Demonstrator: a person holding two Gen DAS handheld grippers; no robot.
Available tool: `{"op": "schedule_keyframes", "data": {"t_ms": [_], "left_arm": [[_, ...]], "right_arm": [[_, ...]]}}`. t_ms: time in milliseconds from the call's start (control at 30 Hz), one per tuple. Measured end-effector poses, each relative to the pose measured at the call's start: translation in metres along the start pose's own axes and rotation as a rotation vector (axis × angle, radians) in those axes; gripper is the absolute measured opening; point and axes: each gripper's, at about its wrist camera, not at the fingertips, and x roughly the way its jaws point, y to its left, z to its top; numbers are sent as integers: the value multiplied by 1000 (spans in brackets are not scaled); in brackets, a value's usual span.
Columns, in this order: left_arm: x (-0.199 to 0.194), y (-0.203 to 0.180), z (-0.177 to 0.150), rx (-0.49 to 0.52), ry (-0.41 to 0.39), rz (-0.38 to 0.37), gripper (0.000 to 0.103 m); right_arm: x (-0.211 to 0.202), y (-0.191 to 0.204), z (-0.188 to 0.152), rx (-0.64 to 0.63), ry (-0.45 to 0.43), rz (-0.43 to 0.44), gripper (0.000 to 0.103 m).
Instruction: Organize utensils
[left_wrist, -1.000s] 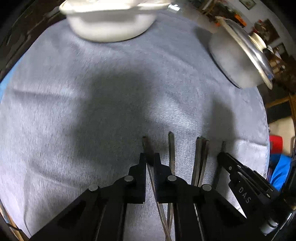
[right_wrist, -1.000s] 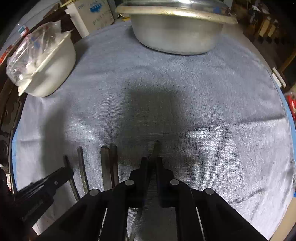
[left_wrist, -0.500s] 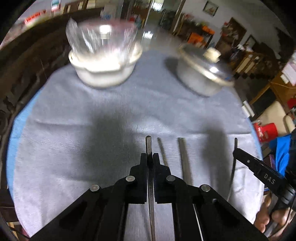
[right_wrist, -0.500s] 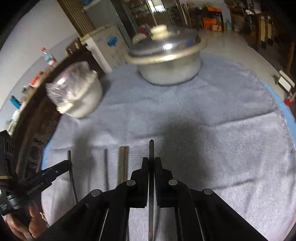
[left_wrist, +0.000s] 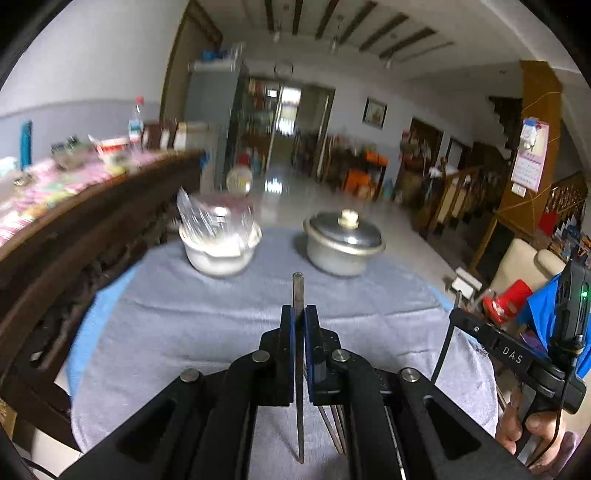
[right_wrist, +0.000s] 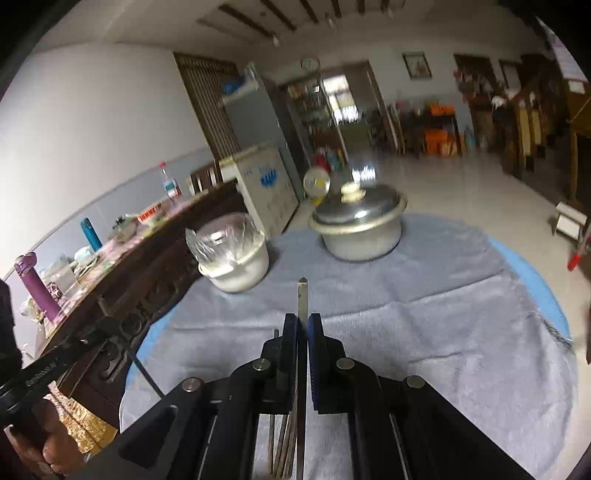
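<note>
1. Utensils: one thin metal utensil (left_wrist: 297, 291) is pinched between the pads of the left claw (left_wrist: 298, 314), its tip pointing out past the fingers toward the pots and its other end running back under the claw.
2. A second metal utensil (right_wrist: 302, 299), flat with a pointed tip, is clamped the same way in the right claw (right_wrist: 302, 321); both are held off the tabletop.
3. More utensils (left_wrist: 334, 428) lie side by side on the grey towel (left_wrist: 184, 325) below the claws, partly hidden by the left one.
4. The towel covers a round tabletop (right_wrist: 532, 273) with a blue edge showing.
5. At the far side of the towel stand a white bowl (left_wrist: 219, 254) covered with clear plastic and, near it to the right, a lidded metal pot (left_wrist: 343, 243).
6. In the left wrist view the right claw shows at the right edge, a hand (left_wrist: 532, 430) gripping its handle.
</note>
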Motion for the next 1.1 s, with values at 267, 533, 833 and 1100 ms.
{"op": "schedule_keyframes", "data": {"t_ms": [267, 533, 833, 1100], "left_arm": [[-54, -3, -5, -19, -98, -8, 5], [-103, -12, 9, -38, -202, -50, 5], [-136, -26, 9, -55, -276, -104, 5], [-126, -43, -12, -13, -244, -86, 5]], "right_arm": [[-66, 20, -5, -33, -170, -33, 6], [-131, 41, 0, -80, -331, -23, 6], [-168, 66, -3, -90, -431, 54, 6], [-148, 75, -28, -130, -368, 30, 6]]}}
